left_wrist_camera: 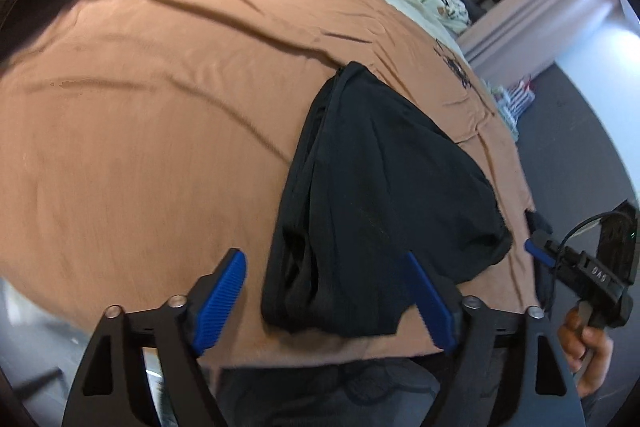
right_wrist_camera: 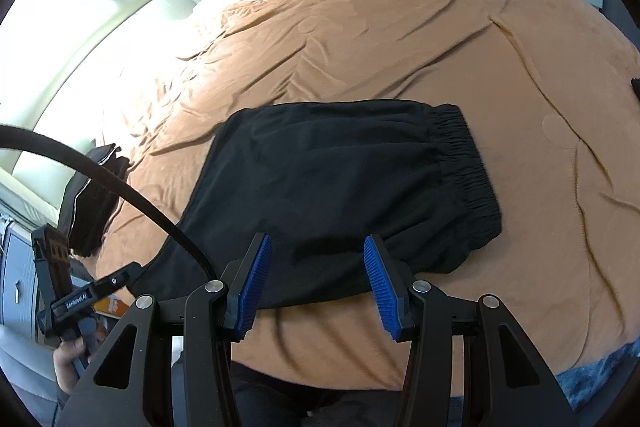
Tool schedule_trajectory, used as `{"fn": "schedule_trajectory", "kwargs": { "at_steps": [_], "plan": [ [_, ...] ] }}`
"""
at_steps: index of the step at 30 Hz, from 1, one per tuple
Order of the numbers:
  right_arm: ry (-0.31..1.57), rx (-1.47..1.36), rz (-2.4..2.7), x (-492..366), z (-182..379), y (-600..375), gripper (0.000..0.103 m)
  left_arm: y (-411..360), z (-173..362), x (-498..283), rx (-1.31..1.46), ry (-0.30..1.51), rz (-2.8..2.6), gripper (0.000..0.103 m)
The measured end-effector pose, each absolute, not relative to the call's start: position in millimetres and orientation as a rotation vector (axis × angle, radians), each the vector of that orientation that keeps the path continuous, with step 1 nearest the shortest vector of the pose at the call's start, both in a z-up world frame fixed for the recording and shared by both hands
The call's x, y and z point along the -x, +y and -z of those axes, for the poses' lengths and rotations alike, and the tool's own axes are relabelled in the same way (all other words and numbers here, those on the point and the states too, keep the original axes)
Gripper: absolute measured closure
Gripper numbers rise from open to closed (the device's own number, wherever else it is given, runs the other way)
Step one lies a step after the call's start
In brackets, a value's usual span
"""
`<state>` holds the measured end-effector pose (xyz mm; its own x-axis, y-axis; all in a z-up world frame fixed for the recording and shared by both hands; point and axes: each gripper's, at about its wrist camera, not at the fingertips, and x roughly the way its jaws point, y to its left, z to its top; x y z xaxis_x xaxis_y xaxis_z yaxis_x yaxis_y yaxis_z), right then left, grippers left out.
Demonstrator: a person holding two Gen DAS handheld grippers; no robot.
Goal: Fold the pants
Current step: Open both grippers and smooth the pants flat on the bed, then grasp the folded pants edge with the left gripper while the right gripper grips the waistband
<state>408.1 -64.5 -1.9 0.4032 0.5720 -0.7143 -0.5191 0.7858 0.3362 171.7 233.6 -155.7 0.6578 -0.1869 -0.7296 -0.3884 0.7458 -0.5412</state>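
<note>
Blue pads of the left claw (left_wrist_camera: 326,301) stand wide apart, nothing pinched, near hem of the black pants (left_wrist_camera: 384,195) lying below and between them. Right claw (right_wrist_camera: 318,287) roughly half open, empty, hovering over the pants' near edge. Pants lie folded on the orange bed cover (right_wrist_camera: 360,39), long axis left–right in the right view, elastic waistband (right_wrist_camera: 468,163) to the right. Both claws close; left sits over the hem end. Bed edge just below; open cover beyond.
</note>
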Motion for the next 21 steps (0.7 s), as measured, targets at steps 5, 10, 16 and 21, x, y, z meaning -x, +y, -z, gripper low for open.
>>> {"fn": "schedule_trajectory", "kwargs": {
  "at_steps": [5,10,16,21],
  "plan": [
    [0.945,-0.069,-0.716,-405.6,13.4,-54.0,0.056,235.6,174.9,-156.1,0.892,0.851,-0.116,0.018],
    [0.968,-0.059,-0.735,-411.4,30.2,-41.0,0.056,234.6,183.6,-154.4,0.983,0.826,-0.059,0.018],
    [0.984,-0.049,-0.751,-418.3,43.8,-29.5,0.056,236.3,187.2,-158.0,1.015,0.783,-0.075,0.019],
    [0.976,-0.035,-0.756,-416.1,52.5,-20.1,0.056,239.6,191.9,-162.2,1.078,0.735,-0.08,0.031]
  ]
}}
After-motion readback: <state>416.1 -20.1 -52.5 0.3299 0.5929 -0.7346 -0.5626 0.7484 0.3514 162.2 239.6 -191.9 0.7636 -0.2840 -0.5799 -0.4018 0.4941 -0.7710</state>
